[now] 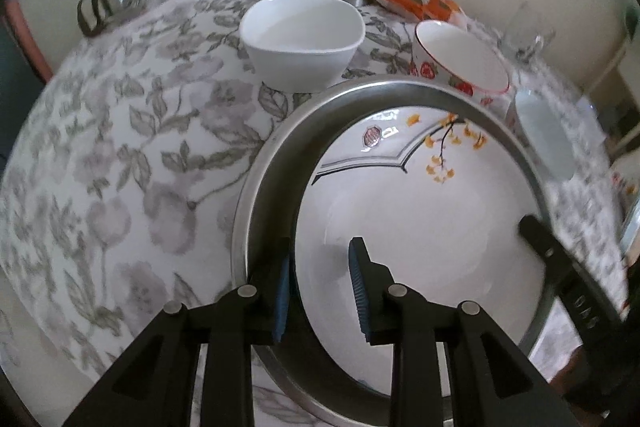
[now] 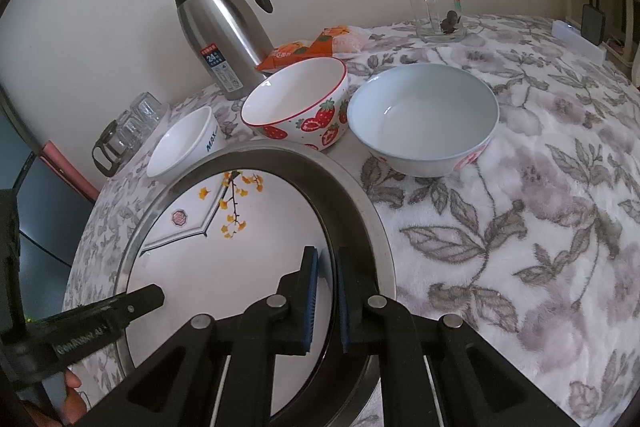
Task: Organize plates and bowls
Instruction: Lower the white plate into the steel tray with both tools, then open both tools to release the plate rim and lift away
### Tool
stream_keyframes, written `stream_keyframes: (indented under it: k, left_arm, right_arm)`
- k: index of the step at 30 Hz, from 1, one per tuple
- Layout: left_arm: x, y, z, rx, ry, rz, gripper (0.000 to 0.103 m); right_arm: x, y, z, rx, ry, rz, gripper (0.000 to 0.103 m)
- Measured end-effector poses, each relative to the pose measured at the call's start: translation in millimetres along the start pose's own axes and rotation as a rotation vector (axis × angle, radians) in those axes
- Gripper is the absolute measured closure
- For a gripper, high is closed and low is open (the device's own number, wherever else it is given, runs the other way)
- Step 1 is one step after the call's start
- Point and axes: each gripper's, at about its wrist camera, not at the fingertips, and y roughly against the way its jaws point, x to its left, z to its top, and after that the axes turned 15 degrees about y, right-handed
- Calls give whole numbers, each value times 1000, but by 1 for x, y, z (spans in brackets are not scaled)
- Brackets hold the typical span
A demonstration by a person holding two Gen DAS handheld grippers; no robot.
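Note:
A white plate point(image 1: 420, 207) point(image 2: 240, 247) painted with yellow leaves lies inside a round steel tray point(image 1: 260, 195) point(image 2: 372, 195). My left gripper point(image 1: 320, 287) is open and straddles the plate's left rim, one pad over the tray and one over the plate, neither pressing. My right gripper point(image 2: 326, 287) is shut on the plate's opposite rim. Each gripper's black finger shows in the other view, the right gripper point(image 1: 536, 227) and the left gripper point(image 2: 152, 295). Behind the tray stand a white square bowl point(image 1: 304, 43) point(image 2: 180, 147), a strawberry bowl point(image 1: 460, 59) point(image 2: 296, 103) and a pale blue bowl point(image 1: 540, 135) point(image 2: 424, 115).
A steel thermos jug point(image 2: 224, 39), orange snack packets point(image 2: 316, 47) and a glass mug point(image 2: 436, 7) stand along the wall. Small glasses in a holder point(image 2: 128, 131) sit at the table's far left edge. The floral tablecloth point(image 2: 520, 227) stretches bare to the right.

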Motion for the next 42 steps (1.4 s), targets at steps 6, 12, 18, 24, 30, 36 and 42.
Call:
stream_keyframes:
  k: [6,12,18,24,30,36,42]
  left_arm:
    - [4,1,1,2,16,-10,74]
    - [27,3,11,41,204,-208,64]
    - [18,15,10,-41,143,-132,64]
    - [20,20,13,-52,134,-128,64]
    - [21,13,10,-7,162,-181,64]
    - [20,15,9,-4,168,-190,63]
    - [19,21,10,-32,150,-181,63]
  right_arm:
    - [0,0,0,0,4,-2,95]
    - [0,0,0,0,6,-4,95]
    - [0,0,0,0,7,-5,95]
    - [0,0,0,2,5,-7,95]
    - [0,0,0,5,-5,0,95]
    - [-2,5,3,6,-32,12,90]
    - [-2,22,11,-33,-29,14,90]
